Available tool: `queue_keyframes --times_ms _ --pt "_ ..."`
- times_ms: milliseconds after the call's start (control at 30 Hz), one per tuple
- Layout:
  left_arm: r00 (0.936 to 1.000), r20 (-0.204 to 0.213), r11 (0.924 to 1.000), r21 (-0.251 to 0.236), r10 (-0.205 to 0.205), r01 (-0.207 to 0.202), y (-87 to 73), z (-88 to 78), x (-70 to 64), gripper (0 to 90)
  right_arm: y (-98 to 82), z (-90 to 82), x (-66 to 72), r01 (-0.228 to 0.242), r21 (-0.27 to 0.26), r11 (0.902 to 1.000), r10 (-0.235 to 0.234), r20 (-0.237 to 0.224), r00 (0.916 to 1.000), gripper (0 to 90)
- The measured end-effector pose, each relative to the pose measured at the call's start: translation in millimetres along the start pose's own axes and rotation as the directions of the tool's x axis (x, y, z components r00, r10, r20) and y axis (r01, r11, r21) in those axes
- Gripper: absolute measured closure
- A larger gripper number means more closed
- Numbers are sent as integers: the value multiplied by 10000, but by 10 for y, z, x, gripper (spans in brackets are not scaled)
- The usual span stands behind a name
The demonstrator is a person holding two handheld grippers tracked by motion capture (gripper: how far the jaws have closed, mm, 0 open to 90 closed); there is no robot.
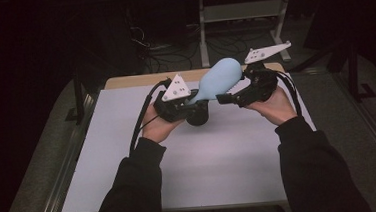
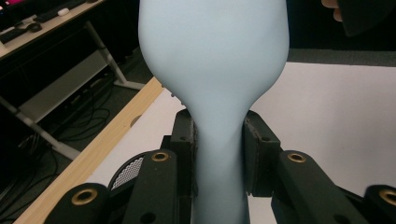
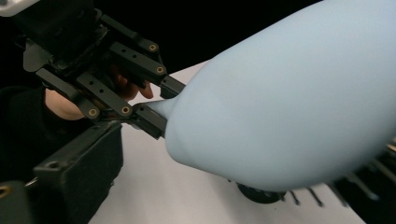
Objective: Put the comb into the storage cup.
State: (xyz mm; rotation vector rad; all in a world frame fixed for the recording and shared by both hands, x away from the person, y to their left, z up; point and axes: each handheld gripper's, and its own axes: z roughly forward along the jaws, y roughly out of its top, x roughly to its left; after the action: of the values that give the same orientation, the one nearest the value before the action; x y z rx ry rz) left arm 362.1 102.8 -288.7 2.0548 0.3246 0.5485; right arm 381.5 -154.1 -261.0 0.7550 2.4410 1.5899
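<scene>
Left tongs [image 2: 219, 154] pinch neck of pale blue inflated balloon [image 2: 212, 60], matte, pear-shaped.

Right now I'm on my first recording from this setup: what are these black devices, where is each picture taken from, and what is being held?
A person holds a hand-held two-jaw clamp tool in each hand. The high view looks down on a white table from above the person. The other two pictures come from small cameras riding on each tool.

The left gripper is shut on the narrow neck of a pale blue balloon, its pads pressing both sides. The right gripper sits beside the balloon's round body; whether it is open or touching, I cannot tell. A small dark round object lies on the table beneath the balloon.
</scene>
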Motion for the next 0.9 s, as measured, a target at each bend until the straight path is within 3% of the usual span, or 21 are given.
queue_keyframes --times_ms 467,633,900 --pt "9999 -15 9998 193 -111 111 -20 29 -24 702 120 -5 19 -184 -6 9998 184 200 9996 167" --pt "9999 72 9992 378 -153 150 -59 79 -42 703 114 16 19 -183 54 9998 183 132 9997 179" --pt "9996 259 9970 770 -113 93 -146 231 -114 709 116 50 46 -21 50 10000 22 -144 9999 315"
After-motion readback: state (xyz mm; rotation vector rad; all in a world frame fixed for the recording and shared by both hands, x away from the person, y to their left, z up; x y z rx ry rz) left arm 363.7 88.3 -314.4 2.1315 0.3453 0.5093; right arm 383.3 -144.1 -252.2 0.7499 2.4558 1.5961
